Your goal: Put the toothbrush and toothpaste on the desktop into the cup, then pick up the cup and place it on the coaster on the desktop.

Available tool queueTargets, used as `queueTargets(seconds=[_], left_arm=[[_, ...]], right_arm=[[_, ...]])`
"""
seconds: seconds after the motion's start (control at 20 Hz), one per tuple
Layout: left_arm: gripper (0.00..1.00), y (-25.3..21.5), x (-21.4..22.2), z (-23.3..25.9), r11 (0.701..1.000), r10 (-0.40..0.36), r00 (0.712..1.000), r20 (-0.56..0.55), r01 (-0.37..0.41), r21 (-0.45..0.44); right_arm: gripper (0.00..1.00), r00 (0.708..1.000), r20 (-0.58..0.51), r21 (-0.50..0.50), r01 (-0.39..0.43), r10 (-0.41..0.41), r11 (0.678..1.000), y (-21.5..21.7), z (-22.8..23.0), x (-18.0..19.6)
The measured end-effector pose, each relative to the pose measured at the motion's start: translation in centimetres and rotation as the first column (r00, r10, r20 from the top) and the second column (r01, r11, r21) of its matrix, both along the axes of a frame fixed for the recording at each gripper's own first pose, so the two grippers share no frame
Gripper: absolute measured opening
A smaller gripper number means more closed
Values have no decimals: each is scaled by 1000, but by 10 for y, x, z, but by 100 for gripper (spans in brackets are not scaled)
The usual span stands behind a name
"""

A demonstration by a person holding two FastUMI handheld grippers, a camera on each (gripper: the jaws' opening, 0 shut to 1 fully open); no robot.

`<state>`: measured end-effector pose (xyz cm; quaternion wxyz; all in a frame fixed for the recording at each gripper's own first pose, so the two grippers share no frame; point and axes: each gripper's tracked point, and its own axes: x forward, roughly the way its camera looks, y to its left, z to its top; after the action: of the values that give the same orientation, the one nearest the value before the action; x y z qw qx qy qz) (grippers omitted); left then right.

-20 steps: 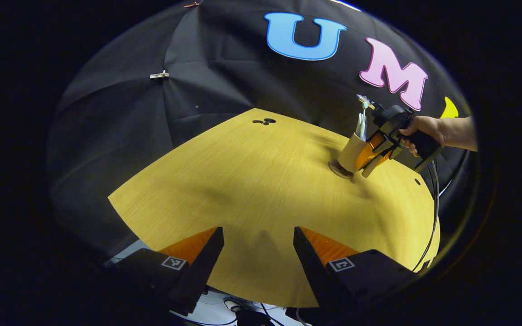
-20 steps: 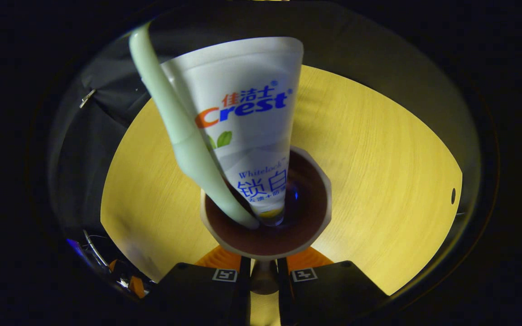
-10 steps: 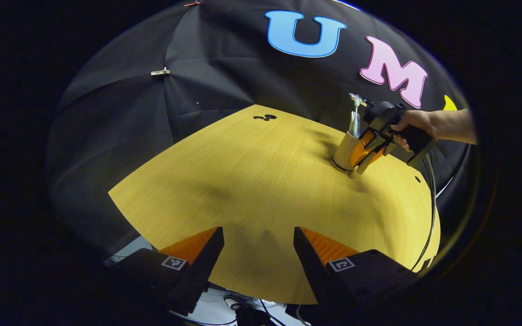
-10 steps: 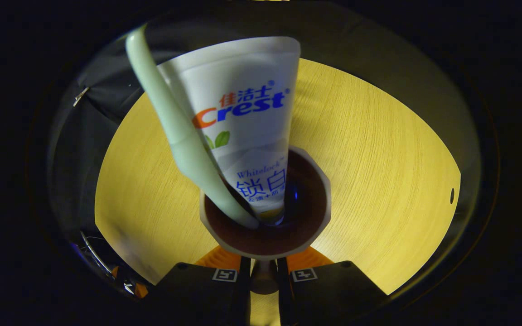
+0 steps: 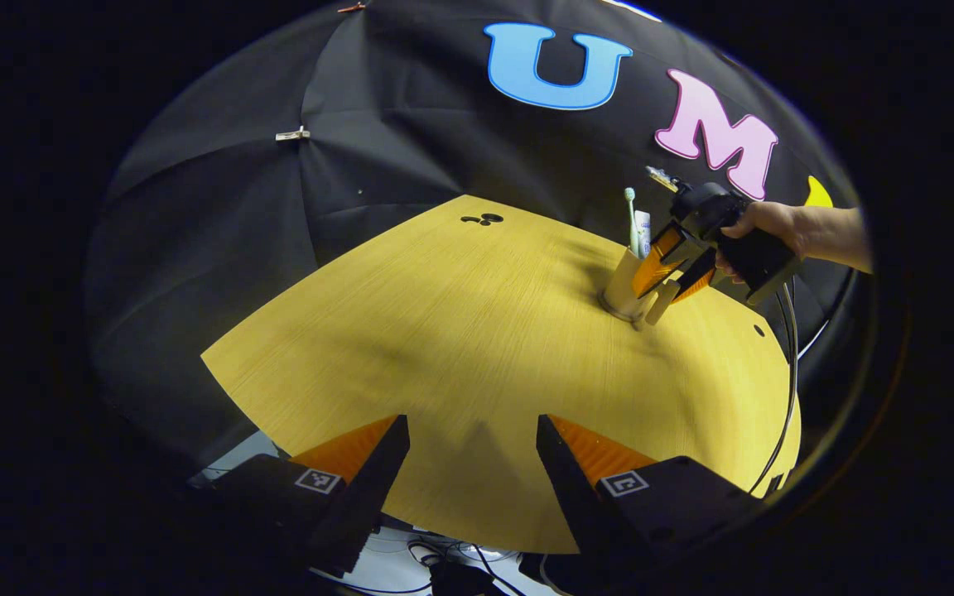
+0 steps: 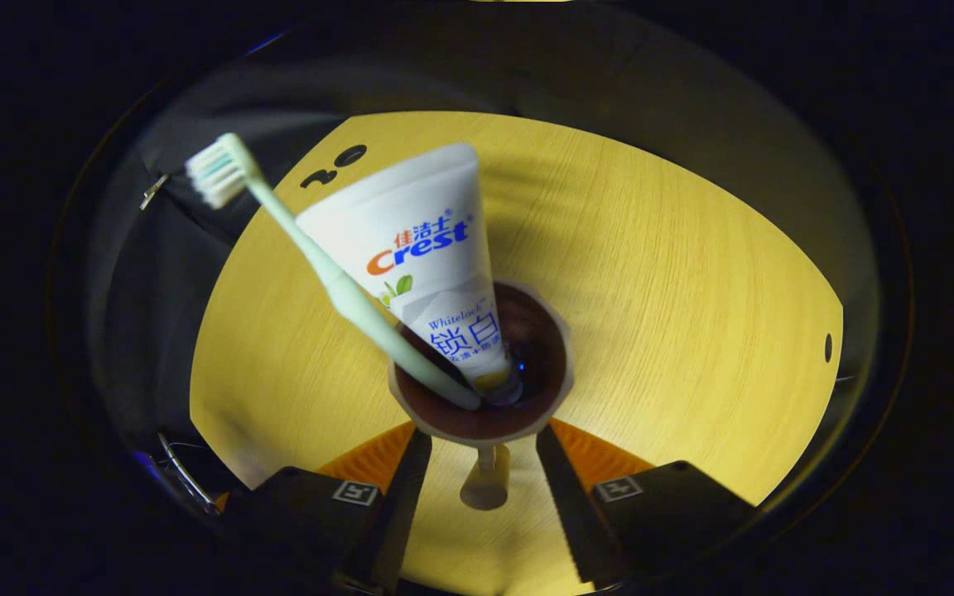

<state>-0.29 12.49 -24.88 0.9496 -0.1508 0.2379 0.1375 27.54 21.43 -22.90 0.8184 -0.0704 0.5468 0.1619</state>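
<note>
Jaws spread on both: right gripper [image 6: 477, 443] straddles the cup's handle untouching; left gripper [image 5: 470, 451] idle near edge. Cup [image 6: 484, 414] holds toothbrush [image 6: 295, 232], toothpaste [image 6: 419, 248], far right on desktop [image 5: 444, 331]; open wood between.

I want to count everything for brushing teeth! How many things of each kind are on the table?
Toothbrush: 1
Toothpaste: 1
Cup: 1
Coaster under the cup: 1
Total: 4
</note>
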Motion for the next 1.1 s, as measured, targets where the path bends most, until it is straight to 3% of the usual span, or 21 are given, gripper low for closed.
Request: queueTargets(seconds=[0.15, 0.45, 0.65, 0.85, 1.1], left_arm=[[98, -2, -1, 14, 1000, -27, 999, 21, 26, 10], [98, -19, 10, 55, 994, -113, 990, 87, 113, 6], [98, -37, 11, 94, 981, -191, 970, 150, 186, 47], [98, -59, 15, 130, 961, -276, 941, 197, 262, 95], [98, -95, 16, 177, 936, -352, 902, 249, 339, 96]], right_arm=[[100, 998, 50, 37, 30, -32, 999, -22, 32, -13], [98, 962, 226, 164, 116, -151, 980, -57, 122, -45], [98, 903, 350, 268, 159, -249, 950, -84, 178, -86], [98, 857, 428, 274, 180, -288, 945, -113, 199, -143], [98, 753, 563, 271, 221, -340, 937, -141, 207, -202]])
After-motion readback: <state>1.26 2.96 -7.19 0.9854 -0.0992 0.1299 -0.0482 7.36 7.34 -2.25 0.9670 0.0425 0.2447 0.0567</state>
